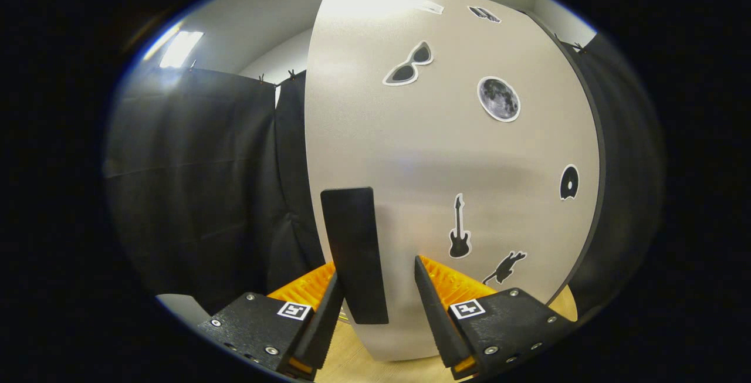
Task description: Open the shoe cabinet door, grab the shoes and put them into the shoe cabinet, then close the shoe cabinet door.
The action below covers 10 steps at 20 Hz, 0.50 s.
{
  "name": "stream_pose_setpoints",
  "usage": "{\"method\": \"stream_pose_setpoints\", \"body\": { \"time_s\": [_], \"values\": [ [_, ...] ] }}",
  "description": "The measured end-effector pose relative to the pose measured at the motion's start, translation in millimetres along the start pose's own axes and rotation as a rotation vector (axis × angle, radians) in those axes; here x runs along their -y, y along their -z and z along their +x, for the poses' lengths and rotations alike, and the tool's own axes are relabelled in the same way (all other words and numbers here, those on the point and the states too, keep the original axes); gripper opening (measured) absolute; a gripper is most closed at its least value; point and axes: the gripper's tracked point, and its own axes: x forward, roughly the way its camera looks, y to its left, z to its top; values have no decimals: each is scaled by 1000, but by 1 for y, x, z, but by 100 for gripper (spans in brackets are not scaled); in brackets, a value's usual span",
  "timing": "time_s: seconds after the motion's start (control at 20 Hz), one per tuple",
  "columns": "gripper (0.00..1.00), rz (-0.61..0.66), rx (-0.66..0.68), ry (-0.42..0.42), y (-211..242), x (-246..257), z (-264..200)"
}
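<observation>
The shoe cabinet door (457, 154) is a pale beige panel that stands close in front of me, with several black-and-white stickers on it. A flat black upright handle (354, 242) sits near the door's left edge. My gripper (375, 270) is open, and the handle's lower part stands between its fingers. The left finger (325, 318) lies right against the handle. The right finger (434, 307) stays a small gap away from it. I cannot tell whether the door is ajar.
Black cloth (199, 195) hangs as a wall to the left of the door and beyond its right edge. A light wooden surface (352, 365) lies under the door's bottom edge, below the fingers.
</observation>
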Motion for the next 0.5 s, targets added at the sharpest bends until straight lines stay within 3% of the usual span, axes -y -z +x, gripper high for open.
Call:
{"method": "stream_pose_setpoints", "body": {
  "time_s": [0.5],
  "values": [
    [76, 6, 28, 76, 2, 2, 14]
  ]
}}
